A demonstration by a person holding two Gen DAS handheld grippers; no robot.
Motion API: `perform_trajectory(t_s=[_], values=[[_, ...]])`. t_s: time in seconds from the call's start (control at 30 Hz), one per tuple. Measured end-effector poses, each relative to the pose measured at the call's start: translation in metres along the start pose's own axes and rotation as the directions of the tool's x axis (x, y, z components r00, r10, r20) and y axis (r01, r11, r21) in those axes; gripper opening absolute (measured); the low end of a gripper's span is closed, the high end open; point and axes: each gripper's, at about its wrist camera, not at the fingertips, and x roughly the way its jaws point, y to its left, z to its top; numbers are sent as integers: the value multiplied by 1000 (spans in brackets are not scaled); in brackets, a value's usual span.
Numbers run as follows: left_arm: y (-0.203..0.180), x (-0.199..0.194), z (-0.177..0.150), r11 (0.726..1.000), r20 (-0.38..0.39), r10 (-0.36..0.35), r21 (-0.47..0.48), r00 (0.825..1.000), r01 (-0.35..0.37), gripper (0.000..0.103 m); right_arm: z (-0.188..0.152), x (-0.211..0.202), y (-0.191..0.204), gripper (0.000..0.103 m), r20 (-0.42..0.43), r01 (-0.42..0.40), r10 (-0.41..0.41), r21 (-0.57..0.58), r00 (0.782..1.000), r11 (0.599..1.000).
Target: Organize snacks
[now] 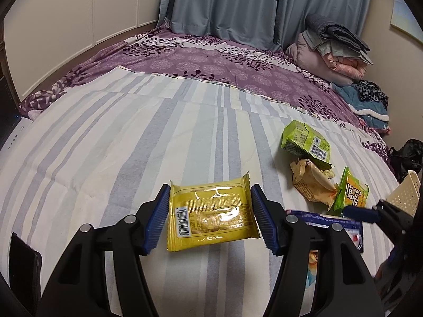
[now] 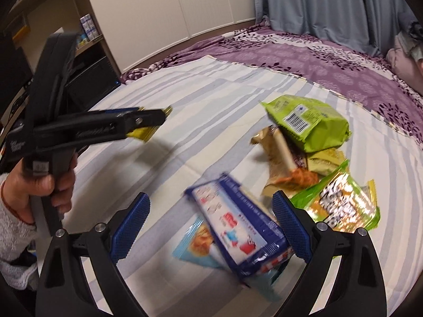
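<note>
Left gripper (image 1: 210,218) fingers clamping yellow packet (image 1: 211,215) (lifted), right gripper (image 2: 211,231) fingers wide around blue box (image 2: 238,227)

Snacks on the striped bedspread, one lifted off it

A flat yellow packet (image 1: 211,212) with a barcode hangs clear of the bed, clamped at its two side edges. A puffy green bag (image 2: 309,121) lies barcode up, resting on a crumpled tan wrapper (image 2: 275,155). Just beside them a green-and-orange packet (image 2: 341,203) lies face up. A long blue-and-white pack (image 2: 238,224) lies slanted across a light-blue packet (image 2: 197,245).
</note>
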Motion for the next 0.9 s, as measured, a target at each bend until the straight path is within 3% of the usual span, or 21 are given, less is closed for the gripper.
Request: perform_trajectory(t_s=[0.13,0.2,0.33,0.6,0.9], values=[[0,0,0,1000,0,1,0,1000,-1,63,-17,-9,13,93,-17,-32,32,7,999,999],[0,0,0,1000,-1,0,0,1000,0,63,-20,-8,13,92,-25,8,-8,12,1000,1000],[-1,-1,0,1000,-3,-7,4,1000,7,63,-16,3,8,80,-27,79,-78,39,997,996],[-2,-2,-2,1000,-3,-2,-2,1000,2,63,-5,30,1,77,-56,148,-147,9,988,989],[3,0,-2,1000,-7,-1,-11,1000,1,63,-5,29,-2,46,-43,174,-174,9,984,985]])
